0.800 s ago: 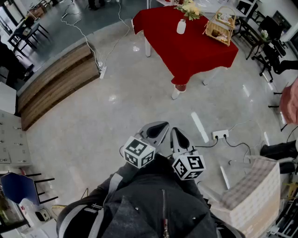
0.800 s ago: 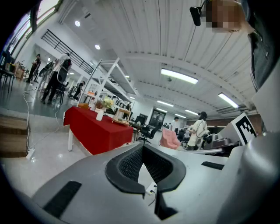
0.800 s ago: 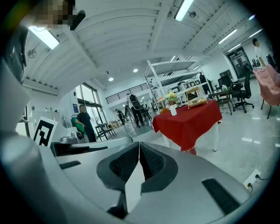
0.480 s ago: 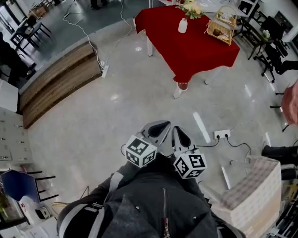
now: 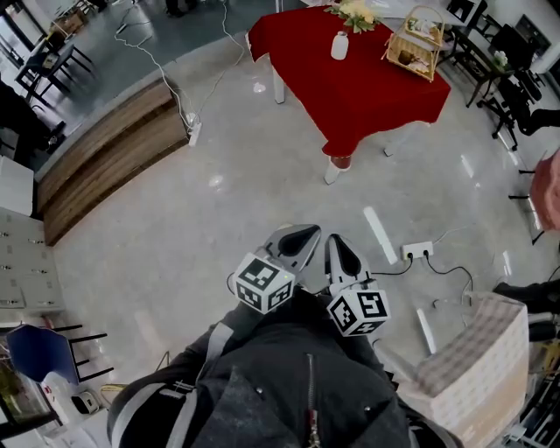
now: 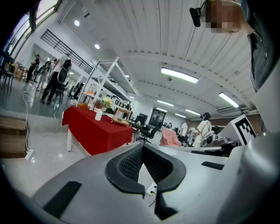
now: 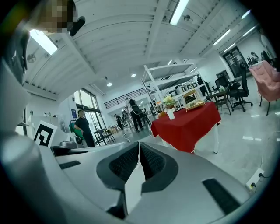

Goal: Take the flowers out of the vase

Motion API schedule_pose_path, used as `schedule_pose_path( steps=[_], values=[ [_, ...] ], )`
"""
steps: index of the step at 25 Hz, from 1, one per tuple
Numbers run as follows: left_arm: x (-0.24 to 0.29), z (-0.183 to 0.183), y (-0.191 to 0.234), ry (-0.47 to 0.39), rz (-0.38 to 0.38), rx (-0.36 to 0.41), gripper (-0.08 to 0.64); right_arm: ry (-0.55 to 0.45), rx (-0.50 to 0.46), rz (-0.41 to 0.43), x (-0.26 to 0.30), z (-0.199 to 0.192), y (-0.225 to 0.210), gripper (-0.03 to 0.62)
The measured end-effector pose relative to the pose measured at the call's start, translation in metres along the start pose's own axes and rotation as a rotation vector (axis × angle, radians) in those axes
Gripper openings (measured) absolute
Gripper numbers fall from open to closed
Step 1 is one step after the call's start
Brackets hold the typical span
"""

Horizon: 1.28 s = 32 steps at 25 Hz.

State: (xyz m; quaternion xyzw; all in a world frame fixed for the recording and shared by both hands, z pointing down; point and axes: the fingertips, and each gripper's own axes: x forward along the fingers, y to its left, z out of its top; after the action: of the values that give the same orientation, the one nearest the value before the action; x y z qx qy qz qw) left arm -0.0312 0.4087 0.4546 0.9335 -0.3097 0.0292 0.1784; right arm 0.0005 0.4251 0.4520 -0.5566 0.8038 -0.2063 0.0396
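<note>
**Claw position.** The left claw (image 5: 302,238) and the right claw (image 5: 336,247) sit at 6 o'clock in the head view. They are just beside each other and aimed toward 12 o'clock, slightly below level. The person's dark grey jacket (image 5: 289,385) hides both hands. Only the claws and their black-and-white marker cubes (image 5: 262,283) show.

**Claw state.** In the left gripper view the left claw is clenched. Its ribbed black pads meet at the tips with nothing between them, and a narrow wedge of floor shows through the gap behind the tips. In the right gripper view the right claw is clenched in the same way and is also empty.

**Task items.** The small white vase (image 5: 339,45) stands on the table with the red cloth (image 5: 367,96), at 12 o'clock from the claws. It is well apart from both claws, with polished grey floor (image 5: 262,175) between. The pale yellow and green flowers (image 5: 354,13) appear at 12 o'clock of the vase.

**Limits of view.**
- The top edge of the head view cuts off the flowers and the far side of the table.
- The stems are too small to make out in any view, so whether they sit in the vase neck cannot be confirmed.
- A light wicker basket (image 5: 418,42) stands at 3 o'clock of the vase. Its contents are not legible.
</note>
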Motion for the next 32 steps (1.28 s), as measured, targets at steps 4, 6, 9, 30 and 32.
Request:
schedule_pose_path(
  steps=[4,6,9,30,32],
  values=[
    [0.016,0.002,0.006,0.007,-0.009,-0.009,0.008,0.002,0.005,0.001,0.012,0.004,-0.009,0.015],
    [0.023,0.004,0.010,0.017,-0.012,-0.013,0.008,0.007,0.012,0.001,0.020,0.006,-0.013,0.015],
    [0.033,0.007,0.021,0.031,-0.006,-0.019,0.008,0.012,-0.002,-0.006,0.034,0.012,-0.020,0.015],
    [0.119,0.071,0.116,0.034,-0.015,-0.014,0.008,0.008,0.002,-0.041,0.154,0.069,-0.075,0.015],
    [0.124,0.077,0.125,0.031,-0.019,-0.015,0.008,0.009,0.000,-0.049,0.164,0.073,-0.077,0.015]
  ],
)
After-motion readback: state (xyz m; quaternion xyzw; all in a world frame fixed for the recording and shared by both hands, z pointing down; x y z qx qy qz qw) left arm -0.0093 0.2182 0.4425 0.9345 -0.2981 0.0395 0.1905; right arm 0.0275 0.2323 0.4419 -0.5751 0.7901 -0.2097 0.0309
